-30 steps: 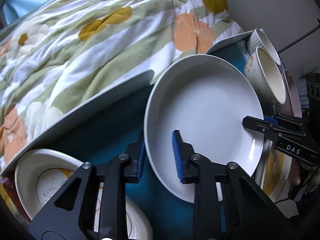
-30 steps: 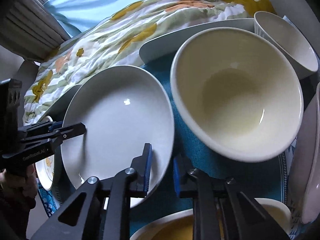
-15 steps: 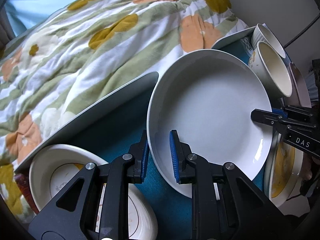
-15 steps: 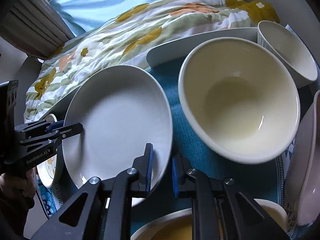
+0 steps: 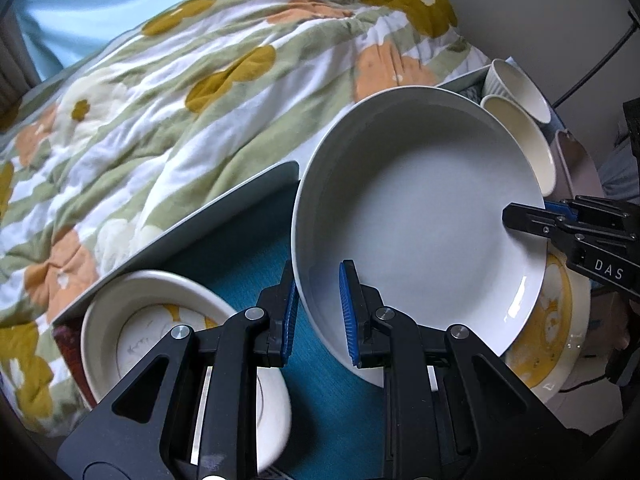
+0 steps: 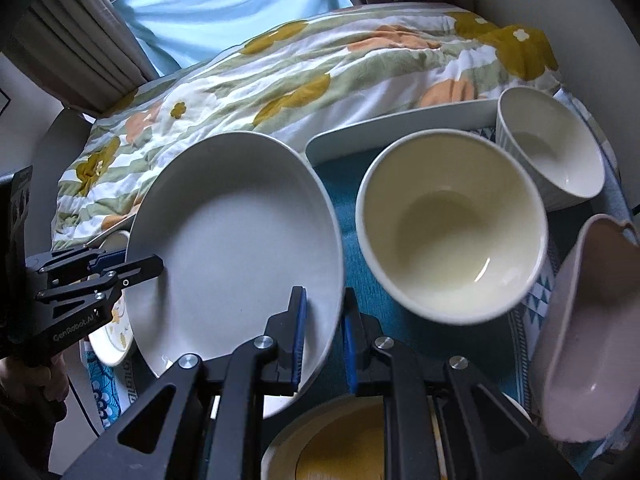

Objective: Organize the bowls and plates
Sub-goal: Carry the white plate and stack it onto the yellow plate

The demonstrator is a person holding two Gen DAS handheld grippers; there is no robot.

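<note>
3 plates (image 5: 420,216), 3 bowls (image 6: 452,232), 2 tools (image 5: 318,312)

**Table with teal cloth, crowded with dishes, beside a bed**

A table covered by a teal cloth (image 6: 352,240) carries several dishes. A cream bowl (image 6: 452,236) sits near the middle, with a ribbed white bowl (image 6: 560,152) just behind it and a pink dish (image 6: 588,332) to the right. A yellow-centred plate (image 6: 340,444) lies at the near edge, and a white patterned dish (image 5: 160,332) at the left. A floral quilt (image 5: 180,92) covers the bed beyond.
</note>
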